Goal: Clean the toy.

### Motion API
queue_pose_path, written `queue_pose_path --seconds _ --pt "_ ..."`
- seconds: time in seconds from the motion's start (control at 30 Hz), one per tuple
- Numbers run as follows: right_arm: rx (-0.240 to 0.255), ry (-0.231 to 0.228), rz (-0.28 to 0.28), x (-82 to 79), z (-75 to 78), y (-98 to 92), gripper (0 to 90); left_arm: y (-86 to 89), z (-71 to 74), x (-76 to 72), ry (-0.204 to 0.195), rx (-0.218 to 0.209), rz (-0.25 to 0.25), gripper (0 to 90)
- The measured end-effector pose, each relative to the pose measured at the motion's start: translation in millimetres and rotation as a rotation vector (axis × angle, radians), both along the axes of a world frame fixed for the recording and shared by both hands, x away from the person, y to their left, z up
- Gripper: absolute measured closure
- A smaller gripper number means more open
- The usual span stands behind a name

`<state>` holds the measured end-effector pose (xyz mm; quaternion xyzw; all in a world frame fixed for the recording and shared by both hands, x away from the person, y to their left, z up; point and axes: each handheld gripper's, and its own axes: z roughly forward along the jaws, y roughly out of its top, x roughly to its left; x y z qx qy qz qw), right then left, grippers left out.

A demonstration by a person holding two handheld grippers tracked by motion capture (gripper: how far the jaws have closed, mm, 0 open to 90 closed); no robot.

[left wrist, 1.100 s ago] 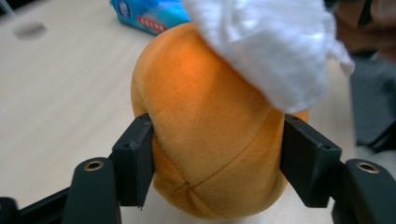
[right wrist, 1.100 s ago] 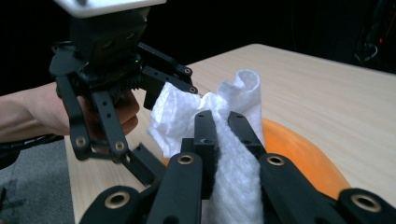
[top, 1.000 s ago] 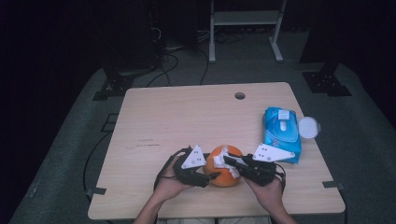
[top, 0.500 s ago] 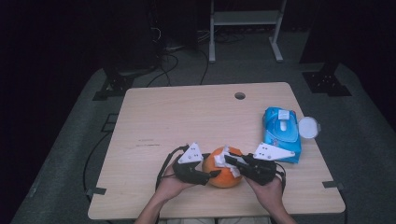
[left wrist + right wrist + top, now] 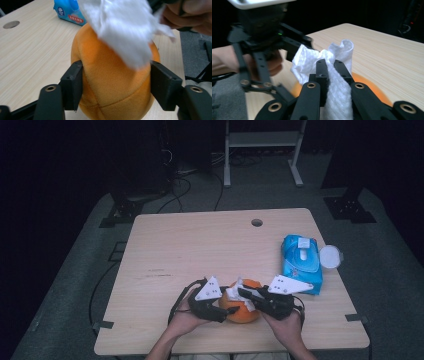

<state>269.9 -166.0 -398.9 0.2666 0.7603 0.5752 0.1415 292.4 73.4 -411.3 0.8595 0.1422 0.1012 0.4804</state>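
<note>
1. The table (image 5: 200,250) takes up the middle of the high view; a hole (image 5: 257,222) sits in its upper middle.
2. A plush ball (image 5: 241,312) lies at lower centre, near the table's bottom edge.
3. The left gripper (image 5: 227,310) is left of the ball, with a jaw on either side of it.
4. The right gripper (image 5: 245,292) is right of the ball, its jaws over the ball's top.
5. A wipe (image 5: 234,295) lies on top of the ball, between the right gripper's jaws.
6. A pack of wipes (image 5: 301,262) lies at right, above and right of the ball.
7. A round lid (image 5: 331,256) sits just right of the pack, at the table's right edge.

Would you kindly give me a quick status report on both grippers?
Left gripper jaws just eased, hugging the orange plush ball. Right gripper shut on white wipe atop the ball. Blue wipe pack lies clear.
</note>
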Motion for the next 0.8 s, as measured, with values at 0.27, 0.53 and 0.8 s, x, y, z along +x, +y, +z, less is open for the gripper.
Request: queue_pose_path --seconds 0.27,0.53,0.8 --pt "0.007 0.018 -0.016 -0.6 -4.0 -2.5 82.8 -3.0 -1.1 3.0 0.045 -0.022 0.022 31.1" --pt "-0.022 -0.018 -0.025 1.0 3.3 -5.3 82.8 -5.6 1.3 -4.3 -0.011 0.003 -0.026 33.7" --pt "-0.005 0.016 -0.017 -1.6 -3.1 -4.1 82.7 -6.4 -4.6 7.9 0.159 -0.048 0.002 18.8"
